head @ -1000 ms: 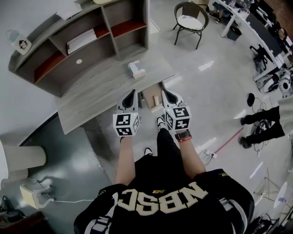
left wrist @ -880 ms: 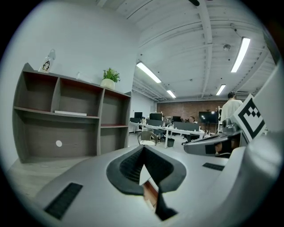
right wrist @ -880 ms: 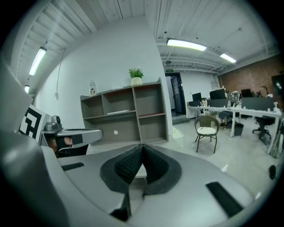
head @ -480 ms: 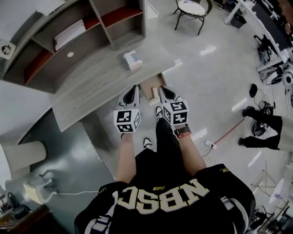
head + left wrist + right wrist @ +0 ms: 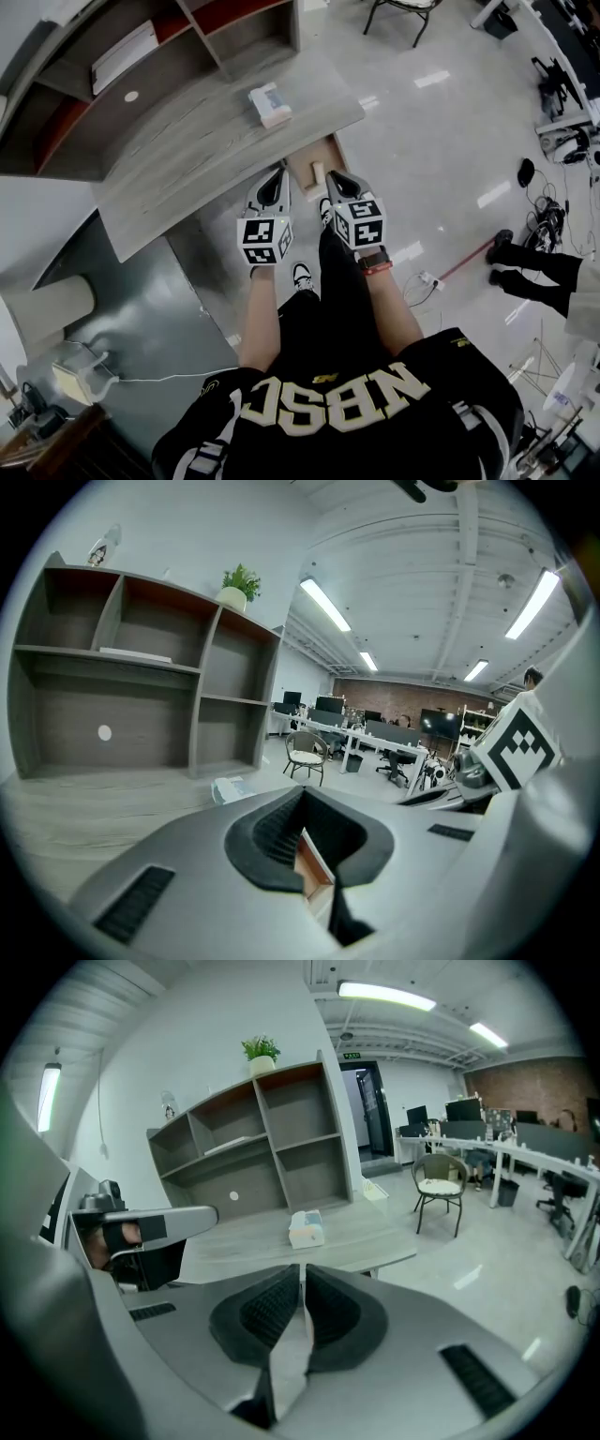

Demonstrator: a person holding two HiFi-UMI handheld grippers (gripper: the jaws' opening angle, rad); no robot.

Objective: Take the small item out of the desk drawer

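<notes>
From the head view, the drawer (image 5: 304, 182) stands pulled out at the near edge of the surface (image 5: 187, 159), and the small item (image 5: 318, 172), a pale upright block, sits inside it, untouched. The left claw (image 5: 280, 174) hovers just left of the drawer and the right claw (image 5: 331, 178) just right of it, both pointing down at the opening. A tissue box (image 5: 269, 103) sits farther back, well apart. Over to the left gripper view: the left claw (image 5: 302, 794) is clenched, tips together on nothing, with the drawer's wood (image 5: 315, 872) showing below the pads. Now the right gripper view: the right claw (image 5: 302, 1269) has its jaws opening, only a thin slit so far, nothing between them. I'd call this the approach step. Next, the right claw needs to spread wider, dip into the drawer and straddle the block.
</notes>
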